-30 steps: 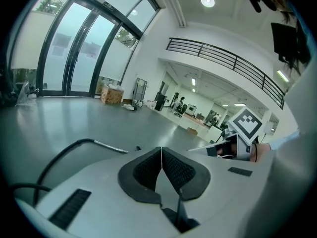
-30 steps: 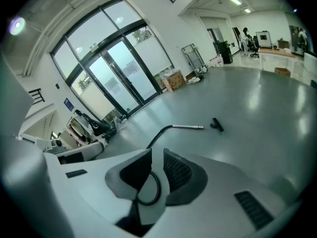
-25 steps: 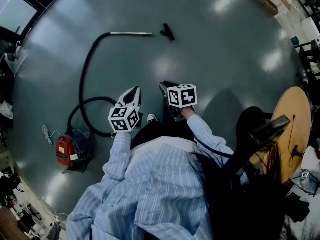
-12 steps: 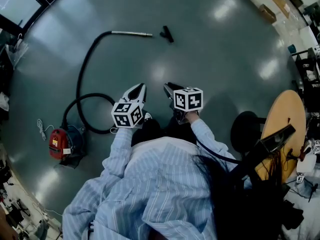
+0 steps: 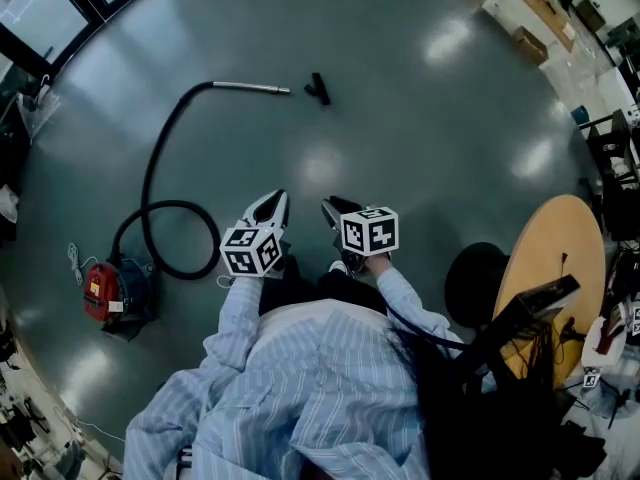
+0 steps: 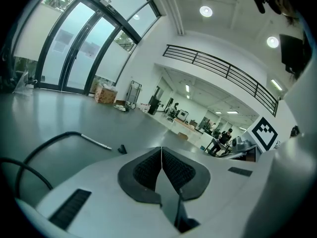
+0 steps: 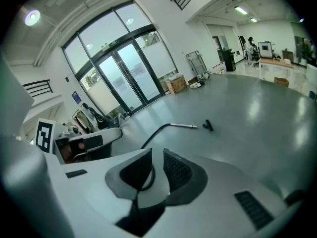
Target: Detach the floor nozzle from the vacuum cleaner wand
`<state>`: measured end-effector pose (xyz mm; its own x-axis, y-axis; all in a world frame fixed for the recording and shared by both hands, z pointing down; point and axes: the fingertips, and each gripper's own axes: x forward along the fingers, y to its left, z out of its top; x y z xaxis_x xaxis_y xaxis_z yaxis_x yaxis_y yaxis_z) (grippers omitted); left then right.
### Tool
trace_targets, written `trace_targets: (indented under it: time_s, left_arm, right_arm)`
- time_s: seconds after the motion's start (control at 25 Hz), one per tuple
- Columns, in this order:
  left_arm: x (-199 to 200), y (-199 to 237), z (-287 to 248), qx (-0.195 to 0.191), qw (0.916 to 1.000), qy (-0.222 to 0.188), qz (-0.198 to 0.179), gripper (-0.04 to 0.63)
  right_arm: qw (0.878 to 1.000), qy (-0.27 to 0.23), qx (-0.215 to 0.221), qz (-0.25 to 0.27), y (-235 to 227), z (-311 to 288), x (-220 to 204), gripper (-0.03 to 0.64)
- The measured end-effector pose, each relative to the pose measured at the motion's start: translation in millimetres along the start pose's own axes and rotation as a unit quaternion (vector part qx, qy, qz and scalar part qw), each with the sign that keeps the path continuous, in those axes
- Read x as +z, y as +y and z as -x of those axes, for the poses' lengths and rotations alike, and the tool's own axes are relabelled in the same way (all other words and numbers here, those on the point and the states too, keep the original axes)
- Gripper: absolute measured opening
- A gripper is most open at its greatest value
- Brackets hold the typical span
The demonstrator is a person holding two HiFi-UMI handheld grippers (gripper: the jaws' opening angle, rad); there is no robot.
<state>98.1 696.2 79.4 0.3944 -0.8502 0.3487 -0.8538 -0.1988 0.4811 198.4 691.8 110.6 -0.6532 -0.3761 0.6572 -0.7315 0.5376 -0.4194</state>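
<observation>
The floor nozzle (image 5: 318,88), a small black piece, lay on the grey floor (image 5: 430,138) well ahead of the person, far from both grippers. It sat just past the tip of the metal wand (image 5: 250,87), with a small strip of bare floor between them, so the two were not joined. The wand lay flat, and its black hose (image 5: 158,163) curved back across the floor, made a loop and ran to the red vacuum canister (image 5: 104,291), off to the person's left.

The person stood in a striped blue shirt (image 5: 300,388) and held both grippers out in front at about waist height, side by side and angled down towards the floor. Neither touched any part of the vacuum.

The left gripper (image 5: 277,198) had its jaws pressed together, the ribbed pads meeting along a thin line with nothing caught between them. In the left gripper view the wand and nozzle showed small on the floor beyond the jaws, a little to the left.

The right gripper (image 5: 329,206) had its jaws a little apart, leaving a narrow gap. It held nothing, and only the floor beyond showed through. In the right gripper view the nozzle lay far ahead, up and to the right of the jaws.

A round wooden table (image 5: 560,258) stood to the person's right.
</observation>
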Motion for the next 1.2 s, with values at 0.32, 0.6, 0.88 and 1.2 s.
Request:
trace_targets:
  time_s: [0.32, 0.6, 0.88, 1.2]
  left_arm:
    - [-56.0, -79.3, -3.0, 0.025, 0.9997, 0.007, 0.0, 0.011]
    - [-64.6, -99.7, 0.0, 0.044, 0.999, -0.003, -0.01, 0.011]
    - [-64.6, -107.4, 3.3, 0.046, 0.9988, -0.004, -0.019, 0.011]
    - [-65.3, -109.2, 4.4, 0.046, 0.9986, -0.007, -0.024, 0.011]
  right_arm:
    - [0.999, 0.023, 0.03, 0.022, -43.1, 48.7, -36.9, 0.078]
    - [0.997, 0.03, 0.051, 0.046, -49.9, 63.0, -44.0, 0.077]
    - [0.995, 0.023, 0.047, 0.082, -45.9, 71.6, -40.1, 0.077]
    - [0.995, 0.019, 0.045, 0.09, -47.6, 76.0, -41.8, 0.071]
